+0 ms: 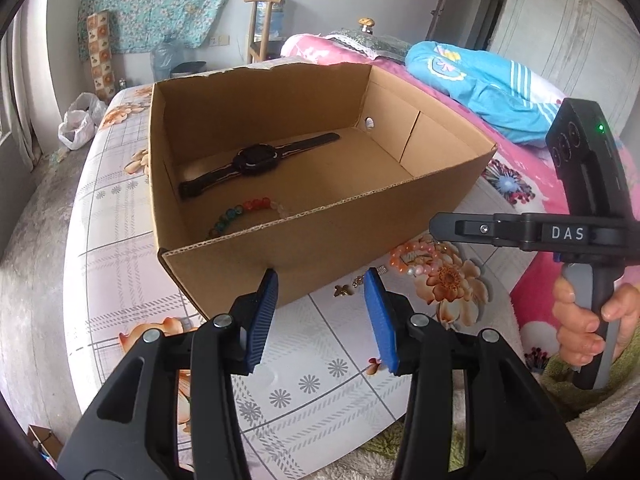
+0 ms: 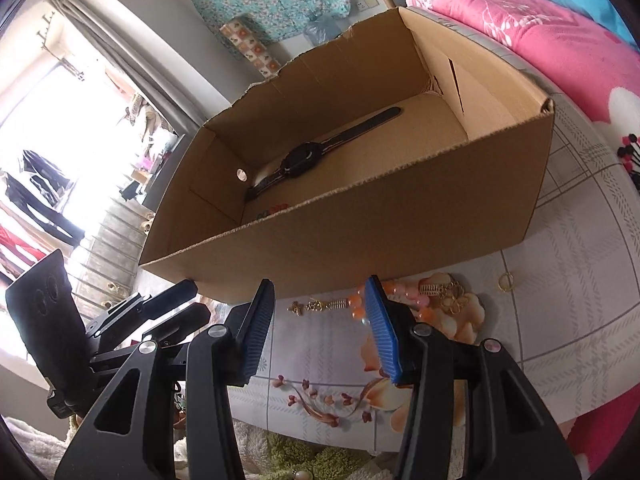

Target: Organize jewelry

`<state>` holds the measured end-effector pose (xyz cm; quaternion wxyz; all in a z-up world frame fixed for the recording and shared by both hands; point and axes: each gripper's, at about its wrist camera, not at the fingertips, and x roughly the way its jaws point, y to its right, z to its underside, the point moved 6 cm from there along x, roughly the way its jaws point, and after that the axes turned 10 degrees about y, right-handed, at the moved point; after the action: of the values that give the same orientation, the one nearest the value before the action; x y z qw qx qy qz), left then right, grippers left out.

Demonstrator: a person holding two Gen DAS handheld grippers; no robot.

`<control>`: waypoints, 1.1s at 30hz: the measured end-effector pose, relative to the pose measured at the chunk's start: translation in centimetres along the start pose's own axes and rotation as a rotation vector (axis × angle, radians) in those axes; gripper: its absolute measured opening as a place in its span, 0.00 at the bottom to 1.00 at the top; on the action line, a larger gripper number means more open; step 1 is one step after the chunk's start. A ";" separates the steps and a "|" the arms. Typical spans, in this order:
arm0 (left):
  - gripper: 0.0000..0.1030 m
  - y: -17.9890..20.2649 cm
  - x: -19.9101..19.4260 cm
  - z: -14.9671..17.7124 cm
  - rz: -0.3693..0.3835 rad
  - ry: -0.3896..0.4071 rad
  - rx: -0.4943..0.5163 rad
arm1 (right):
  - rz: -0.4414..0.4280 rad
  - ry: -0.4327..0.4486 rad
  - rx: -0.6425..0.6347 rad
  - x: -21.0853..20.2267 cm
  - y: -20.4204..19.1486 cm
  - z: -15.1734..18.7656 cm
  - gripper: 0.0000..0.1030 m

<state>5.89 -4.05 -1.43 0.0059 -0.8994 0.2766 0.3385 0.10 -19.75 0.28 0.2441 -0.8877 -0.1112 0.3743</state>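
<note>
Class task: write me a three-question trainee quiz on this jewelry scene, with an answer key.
1. True or false: the watch lies inside the box.
2. Which is still outside the box? A) watch B) orange bracelet C) multicolored bracelet
3. Fill in: the left gripper and right gripper both hold ____.

Key: 1 true; 2 B; 3 nothing

Home bedroom: bed (image 1: pixel 120 208), quilt (image 1: pixel 472 80), curtains (image 2: pixel 120 48).
</note>
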 end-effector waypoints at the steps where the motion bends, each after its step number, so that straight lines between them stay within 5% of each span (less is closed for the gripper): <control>1: 0.41 -0.1 0.1 -0.1 -0.002 -0.002 -0.001 | -0.002 0.001 0.000 0.0 0.0 -0.1 0.45; 16: 0.41 -1.1 1.5 -1.3 -0.028 0.001 -0.018 | -0.015 0.034 0.001 -0.1 -0.8 -1.4 0.45; 22: 0.41 -0.6 1.4 -0.1 -0.014 -0.013 -0.004 | 0.097 0.077 -0.008 -3.4 2.6 -1.3 0.45; 33: 0.41 -0.3 2.9 3.4 -0.026 -0.094 0.051 | 0.361 -0.037 -0.047 -4.6 6.5 3.3 0.40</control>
<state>5.77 -4.56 -5.90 0.0462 -0.8856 0.2729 0.3730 -5.38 -25.88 -2.28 0.1503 -0.8917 0.0368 0.4254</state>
